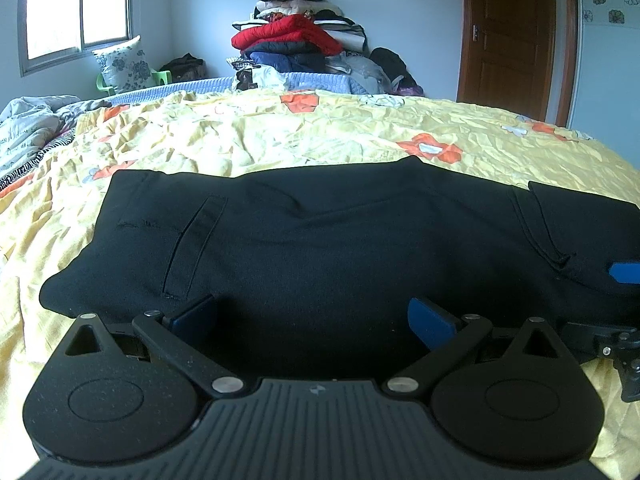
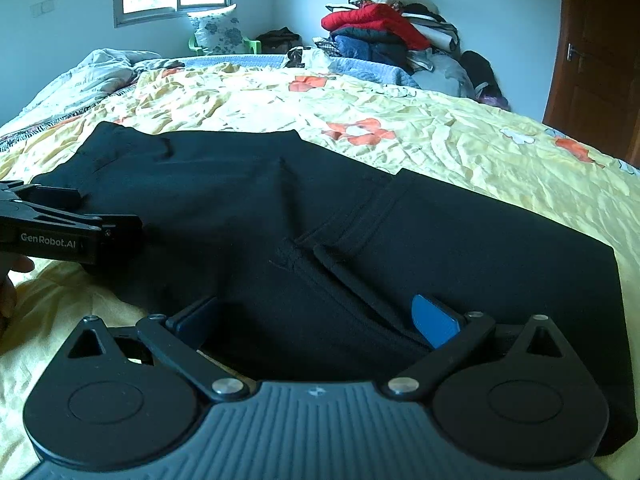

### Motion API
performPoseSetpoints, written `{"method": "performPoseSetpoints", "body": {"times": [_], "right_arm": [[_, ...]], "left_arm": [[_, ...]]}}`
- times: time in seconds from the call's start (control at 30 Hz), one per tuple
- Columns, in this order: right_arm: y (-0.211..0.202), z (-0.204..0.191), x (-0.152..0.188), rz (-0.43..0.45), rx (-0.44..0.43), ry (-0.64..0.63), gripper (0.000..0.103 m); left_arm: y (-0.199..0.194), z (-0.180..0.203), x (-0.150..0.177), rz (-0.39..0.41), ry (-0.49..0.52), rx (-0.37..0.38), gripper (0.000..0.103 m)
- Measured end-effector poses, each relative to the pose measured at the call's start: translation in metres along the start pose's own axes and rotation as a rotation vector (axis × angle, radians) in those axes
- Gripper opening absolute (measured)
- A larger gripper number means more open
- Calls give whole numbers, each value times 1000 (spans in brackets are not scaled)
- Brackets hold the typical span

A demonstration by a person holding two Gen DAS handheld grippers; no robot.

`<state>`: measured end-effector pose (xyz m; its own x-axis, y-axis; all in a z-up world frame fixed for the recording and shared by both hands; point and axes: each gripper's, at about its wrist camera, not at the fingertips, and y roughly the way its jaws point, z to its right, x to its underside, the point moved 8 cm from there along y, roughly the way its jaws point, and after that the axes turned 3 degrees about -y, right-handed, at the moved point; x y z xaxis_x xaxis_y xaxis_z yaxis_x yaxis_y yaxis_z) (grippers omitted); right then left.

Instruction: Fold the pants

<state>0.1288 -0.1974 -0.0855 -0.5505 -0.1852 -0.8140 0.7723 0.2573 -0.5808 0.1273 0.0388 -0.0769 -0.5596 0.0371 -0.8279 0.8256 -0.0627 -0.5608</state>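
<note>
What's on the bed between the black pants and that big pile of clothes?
Just bare yellow flowered bedspread, then a blue blanket, between the pants and the pile. The left wrist view shows it.

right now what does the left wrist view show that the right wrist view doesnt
Only the left wrist view shows the flower stickers on the wall by the door, and the right hand-held gripper edging in.

Only the right wrist view shows the left hand-held gripper from the side, part of a hand, and a wall switch plate.

Both show the black pants on the yellow floral bedsheet, the clothes pile, window and wooden door.
</note>
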Motion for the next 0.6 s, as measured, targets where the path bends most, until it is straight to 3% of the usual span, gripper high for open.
{"method": "performPoseSetpoints", "body": {"times": [0.17, 0.37, 0.6], "right_arm": [[-6, -4, -6, 10, 11, 2, 103], [-18, -21, -26, 64, 55, -108, 103], [-25, -49, -49, 119, 50, -228, 103]], "left_arm": [[-2, -1, -1, 9, -7, 5, 103], [-8, -2, -3, 11, -19, 13, 102], [-28, -22, -12, 55, -38, -15, 102]]}}
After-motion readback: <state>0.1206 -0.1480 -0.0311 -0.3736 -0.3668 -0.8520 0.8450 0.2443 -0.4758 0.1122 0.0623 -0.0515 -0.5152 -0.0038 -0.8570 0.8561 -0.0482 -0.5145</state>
